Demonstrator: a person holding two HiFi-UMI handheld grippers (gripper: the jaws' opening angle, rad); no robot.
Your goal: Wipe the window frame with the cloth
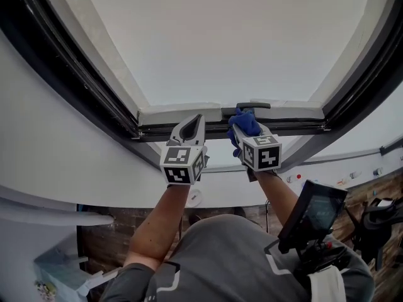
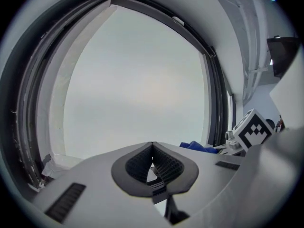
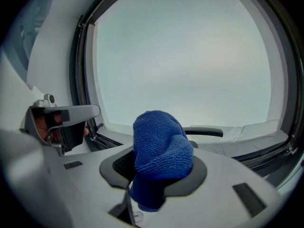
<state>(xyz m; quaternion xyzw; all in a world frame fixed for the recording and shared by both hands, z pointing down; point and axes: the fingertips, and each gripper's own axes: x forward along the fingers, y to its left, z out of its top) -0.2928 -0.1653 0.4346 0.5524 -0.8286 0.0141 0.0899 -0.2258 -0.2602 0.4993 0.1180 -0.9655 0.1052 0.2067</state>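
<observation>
1. Cloth [image 1: 244,123], head view: blue, bunched, at the lower rail of the window frame [image 1: 302,126], just below a dark handle [image 1: 253,106]. Clamped in the right hand-held gripper [image 1: 247,131]. Left hand-held gripper [image 1: 199,119] just beside it, tip close to the same rail, contact not discernible. Pale pane [image 1: 227,36] above both.
2. Left gripper view: jaws of the left hand-held gripper [image 2: 152,148] pressed together, nothing between them. Blue edge of the cloth [image 2: 194,146] low on the right, next to the marker cube [image 2: 254,129] of the right hand-held gripper. Dark window frame [image 2: 216,103] curving round the pane [image 2: 137,80].
3. Right gripper view: jaws of the right hand-held gripper [image 3: 156,172] closed on the cloth [image 3: 159,146], with its wad bulging up and out past the pads. Handle [image 3: 204,132] just behind the wad, along the lower rail of the window frame [image 3: 83,80]. Left hand-held gripper [image 3: 61,122] at the left edge, near the same rail.
</observation>
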